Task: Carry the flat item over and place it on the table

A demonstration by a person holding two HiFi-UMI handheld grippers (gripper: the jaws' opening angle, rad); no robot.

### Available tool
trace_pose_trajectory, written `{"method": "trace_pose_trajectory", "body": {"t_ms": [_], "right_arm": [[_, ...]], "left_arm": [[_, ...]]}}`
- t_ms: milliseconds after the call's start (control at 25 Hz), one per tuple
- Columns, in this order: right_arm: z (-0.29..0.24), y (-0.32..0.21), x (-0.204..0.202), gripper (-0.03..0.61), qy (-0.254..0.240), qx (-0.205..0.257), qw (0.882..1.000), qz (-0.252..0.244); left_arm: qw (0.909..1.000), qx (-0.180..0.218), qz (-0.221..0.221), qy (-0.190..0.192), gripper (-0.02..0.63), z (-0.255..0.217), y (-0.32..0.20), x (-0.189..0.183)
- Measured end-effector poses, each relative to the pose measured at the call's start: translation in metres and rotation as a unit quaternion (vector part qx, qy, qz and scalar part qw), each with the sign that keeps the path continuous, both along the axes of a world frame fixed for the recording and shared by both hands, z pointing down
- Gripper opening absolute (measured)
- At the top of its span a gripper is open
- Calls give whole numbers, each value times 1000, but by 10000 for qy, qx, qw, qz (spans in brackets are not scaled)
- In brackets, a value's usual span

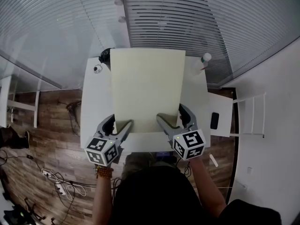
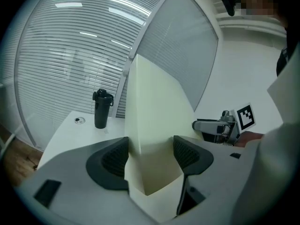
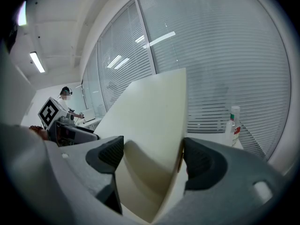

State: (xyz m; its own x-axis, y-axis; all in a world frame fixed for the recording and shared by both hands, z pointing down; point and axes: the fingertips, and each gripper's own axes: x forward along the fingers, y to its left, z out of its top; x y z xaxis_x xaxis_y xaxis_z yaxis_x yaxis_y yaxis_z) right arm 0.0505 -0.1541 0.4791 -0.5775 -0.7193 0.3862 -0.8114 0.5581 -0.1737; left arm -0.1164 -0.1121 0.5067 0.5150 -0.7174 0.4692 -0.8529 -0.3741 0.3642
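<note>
A large cream flat board [image 1: 147, 90] hangs level over the white table [image 1: 95, 108], covering most of it. My left gripper [image 1: 123, 125] is shut on the board's near left corner, and my right gripper [image 1: 169, 120] is shut on its near right corner. In the left gripper view the board [image 2: 154, 107] rises edge-on between the dark pads of the left gripper [image 2: 151, 156]. In the right gripper view the board [image 3: 150, 121] fills the gap of the right gripper [image 3: 152, 158]. Whether the board touches the table is hidden.
A black cup [image 1: 105, 55] and a small round item [image 1: 97, 69] stand at the table's far left. A white bottle [image 1: 205, 59] stands at the far right. A dark phone [image 1: 214, 120] lies on a low white side table to the right. Cables lie on the wooden floor [image 1: 51, 149].
</note>
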Motion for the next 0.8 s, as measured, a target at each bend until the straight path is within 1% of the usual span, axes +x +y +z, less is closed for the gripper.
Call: {"method": "trace_pose_trajectory", "body": {"t_ms": [400, 800], "right_arm": [[15, -8, -7, 394, 121, -167, 9998, -56], [32, -18, -3, 394, 313, -390, 9987, -44]], "left_arm": [[9998, -154, -87, -8, 313, 16, -5, -5], [9990, -421, -91, 135, 313, 37, -13, 0]]}}
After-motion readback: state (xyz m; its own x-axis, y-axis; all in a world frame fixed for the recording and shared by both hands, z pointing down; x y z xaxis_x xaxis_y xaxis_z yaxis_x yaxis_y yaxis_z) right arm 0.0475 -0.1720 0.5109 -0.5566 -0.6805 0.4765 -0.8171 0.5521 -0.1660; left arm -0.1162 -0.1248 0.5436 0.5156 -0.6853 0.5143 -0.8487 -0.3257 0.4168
